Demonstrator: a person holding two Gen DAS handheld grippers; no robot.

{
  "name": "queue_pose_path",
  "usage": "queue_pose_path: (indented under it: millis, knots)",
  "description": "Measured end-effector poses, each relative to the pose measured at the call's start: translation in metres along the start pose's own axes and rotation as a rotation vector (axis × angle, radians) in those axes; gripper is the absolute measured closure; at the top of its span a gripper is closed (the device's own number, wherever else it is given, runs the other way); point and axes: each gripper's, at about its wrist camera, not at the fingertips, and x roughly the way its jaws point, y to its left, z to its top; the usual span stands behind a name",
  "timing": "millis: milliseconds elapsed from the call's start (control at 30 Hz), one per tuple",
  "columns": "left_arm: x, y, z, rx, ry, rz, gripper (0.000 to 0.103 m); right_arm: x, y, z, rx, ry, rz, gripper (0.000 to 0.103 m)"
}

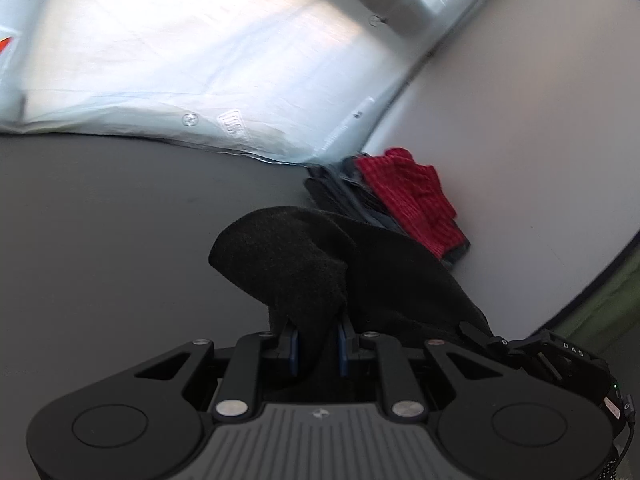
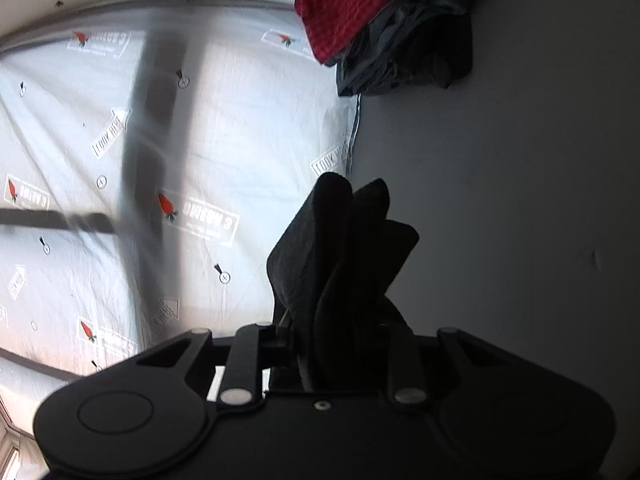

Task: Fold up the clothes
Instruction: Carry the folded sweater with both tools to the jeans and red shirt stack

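Note:
A black fleece garment [image 1: 320, 264] bunches up over my left gripper [image 1: 318, 344], whose blue pads are shut on a fold of it. The same black garment [image 2: 340, 248] rises in folds from my right gripper [image 2: 332, 340], which is shut on it; its fingertips are hidden by the cloth. A stack of folded clothes with a red knit piece [image 1: 412, 196] on top of dark garments [image 1: 344, 192] lies at the back of the grey table [image 1: 120, 220]. In the right wrist view that red knit piece [image 2: 344, 4] and the dark garments [image 2: 412, 48] sit at the top.
A translucent plastic sheet printed with strawberry logos [image 2: 120, 160] hangs behind the table, bright with daylight. A white wall [image 1: 540, 120] runs along the table's right side. The right gripper's black body [image 1: 560, 356] shows at the lower right of the left wrist view.

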Motion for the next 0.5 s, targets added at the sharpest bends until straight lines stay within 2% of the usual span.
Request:
queue_pose_path:
  millis: [167, 333, 500]
  knots:
    - [0.029, -0.045, 0.008, 0.072, -0.017, 0.006, 0.084, -0.023, -0.012, 0.054, 0.047, -0.027, 0.064, 0.077]
    - [0.074, -0.097, 0.021, 0.126, -0.052, 0.052, 0.084, -0.013, -0.016, 0.121, 0.071, 0.017, 0.122, 0.077]
    - [0.121, -0.147, 0.049, 0.196, -0.074, 0.074, 0.084, -0.01, -0.019, 0.191, 0.116, 0.005, 0.21, 0.077]
